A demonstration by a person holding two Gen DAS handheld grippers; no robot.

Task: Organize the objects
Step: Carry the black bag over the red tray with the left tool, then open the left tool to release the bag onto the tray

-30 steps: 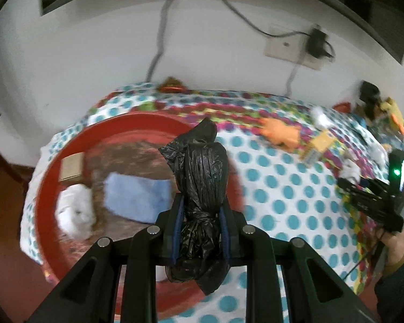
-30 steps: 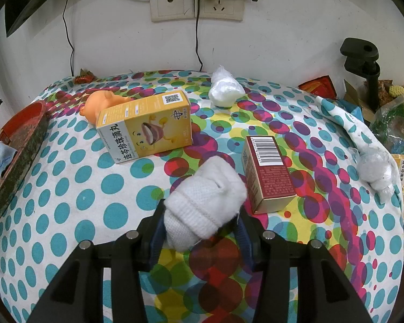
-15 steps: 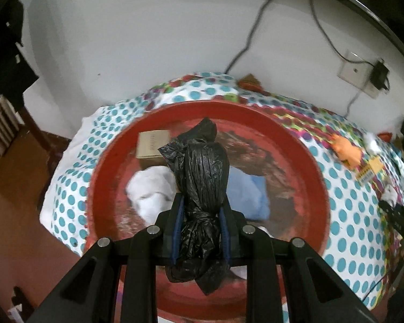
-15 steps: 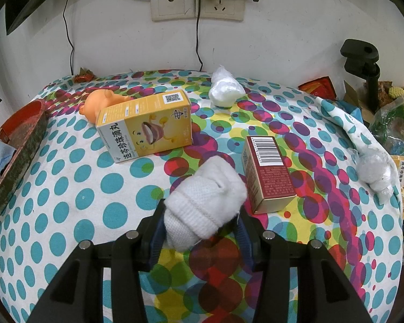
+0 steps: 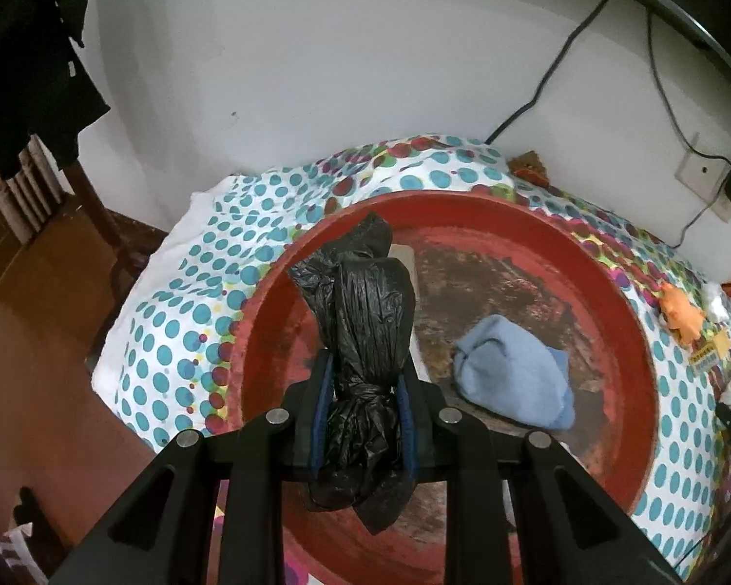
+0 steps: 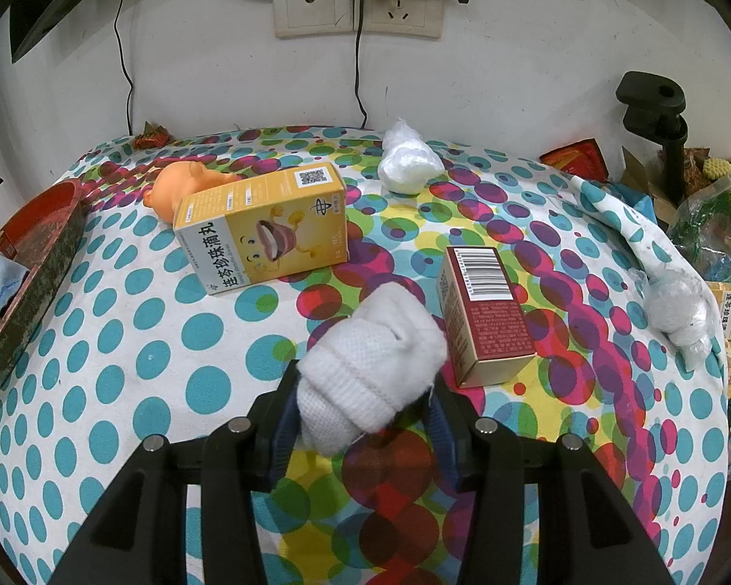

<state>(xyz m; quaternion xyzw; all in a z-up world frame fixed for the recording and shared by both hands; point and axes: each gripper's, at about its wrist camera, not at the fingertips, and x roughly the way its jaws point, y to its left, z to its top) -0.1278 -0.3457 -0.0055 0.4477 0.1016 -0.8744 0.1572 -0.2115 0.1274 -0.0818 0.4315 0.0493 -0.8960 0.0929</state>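
Black bag (image 5: 363, 336) clamped in the left gripper (image 5: 364, 402) above the red tray (image 5: 643, 356).
Right gripper (image 6: 363, 421) grips a white sock roll (image 6: 370, 360), near the maroon box (image 6: 485, 314).

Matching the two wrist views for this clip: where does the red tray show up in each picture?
Left wrist view: the red tray fills the centre and lower right, under the black bag held in the left tool.
Right wrist view: only its rim shows, at the far left edge.
Shared landmark: the light blue cloth lying in the tray, seen at; the orange toy also appears in both.
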